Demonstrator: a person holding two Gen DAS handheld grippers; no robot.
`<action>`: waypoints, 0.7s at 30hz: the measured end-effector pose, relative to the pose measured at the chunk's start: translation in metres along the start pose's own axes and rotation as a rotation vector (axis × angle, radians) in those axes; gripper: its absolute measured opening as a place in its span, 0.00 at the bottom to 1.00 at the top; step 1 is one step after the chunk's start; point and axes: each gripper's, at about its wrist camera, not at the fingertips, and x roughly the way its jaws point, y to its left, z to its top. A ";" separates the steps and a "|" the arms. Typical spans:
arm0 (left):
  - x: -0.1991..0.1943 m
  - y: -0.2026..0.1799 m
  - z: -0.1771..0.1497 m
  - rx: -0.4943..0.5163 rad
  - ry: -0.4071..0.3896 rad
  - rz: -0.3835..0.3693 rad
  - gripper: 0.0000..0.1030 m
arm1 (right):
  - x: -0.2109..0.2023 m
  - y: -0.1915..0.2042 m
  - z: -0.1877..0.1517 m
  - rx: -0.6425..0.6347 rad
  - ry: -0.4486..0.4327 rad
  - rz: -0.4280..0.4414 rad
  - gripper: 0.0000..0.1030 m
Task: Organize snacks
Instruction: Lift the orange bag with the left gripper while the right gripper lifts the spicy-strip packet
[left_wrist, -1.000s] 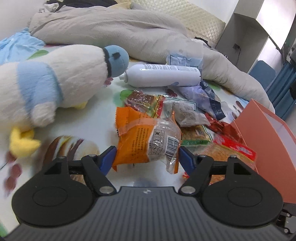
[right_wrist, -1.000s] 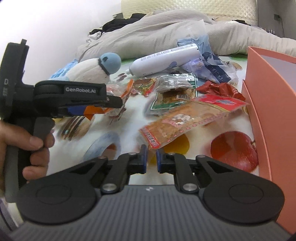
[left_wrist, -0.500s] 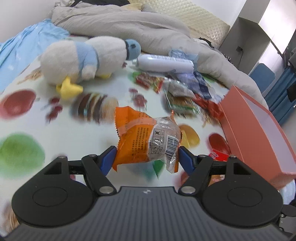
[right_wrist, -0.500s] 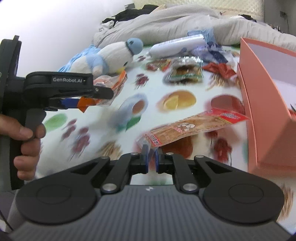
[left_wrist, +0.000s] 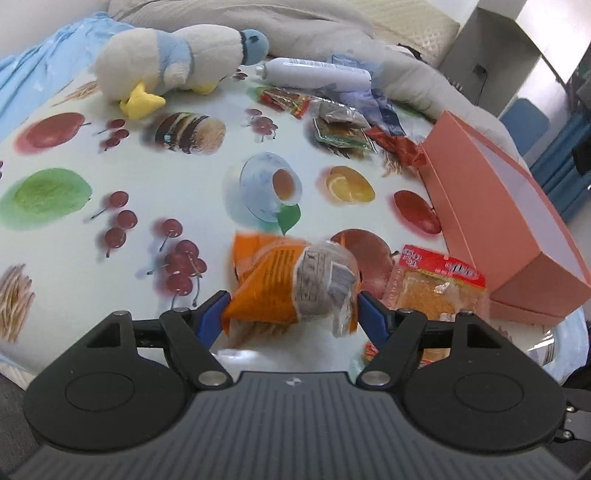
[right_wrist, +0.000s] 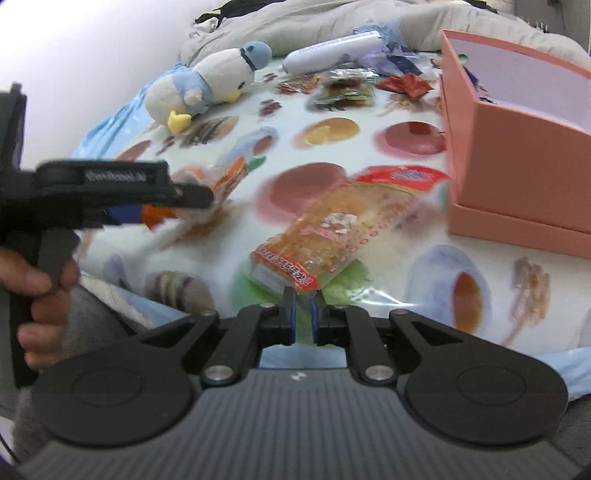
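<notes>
My left gripper (left_wrist: 291, 310) is shut on an orange snack packet (left_wrist: 291, 284) and holds it above the fruit-print cloth near the front edge. It also shows from the side in the right wrist view (right_wrist: 155, 206). My right gripper (right_wrist: 303, 314) is shut on the corner of a flat red-and-clear snack packet (right_wrist: 332, 236), held above the cloth; that packet also shows in the left wrist view (left_wrist: 436, 288). An open pink box (left_wrist: 506, 221) stands at the right, and in the right wrist view (right_wrist: 517, 147) it is just right of the flat packet.
Several loose snack packets (left_wrist: 340, 125) lie at the far side of the cloth. A plush penguin (left_wrist: 177, 62), a white bottle (left_wrist: 317, 72) and a grey blanket (left_wrist: 295, 26) lie behind them. The cloth's front edge drops off below both grippers.
Both grippers have pulled back and up from the far snack pile toward the front edge, each carrying its packet. The pink box is now closer to the right gripper.
</notes>
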 end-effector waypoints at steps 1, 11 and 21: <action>0.001 -0.002 0.000 0.004 0.004 -0.003 0.75 | -0.001 -0.005 0.000 0.010 0.003 -0.006 0.14; 0.015 -0.016 0.012 0.004 0.067 0.002 0.94 | -0.009 -0.042 -0.005 0.154 0.001 -0.144 0.74; 0.010 -0.020 0.023 0.057 0.054 0.058 0.98 | -0.012 -0.020 0.012 0.144 -0.127 -0.056 0.84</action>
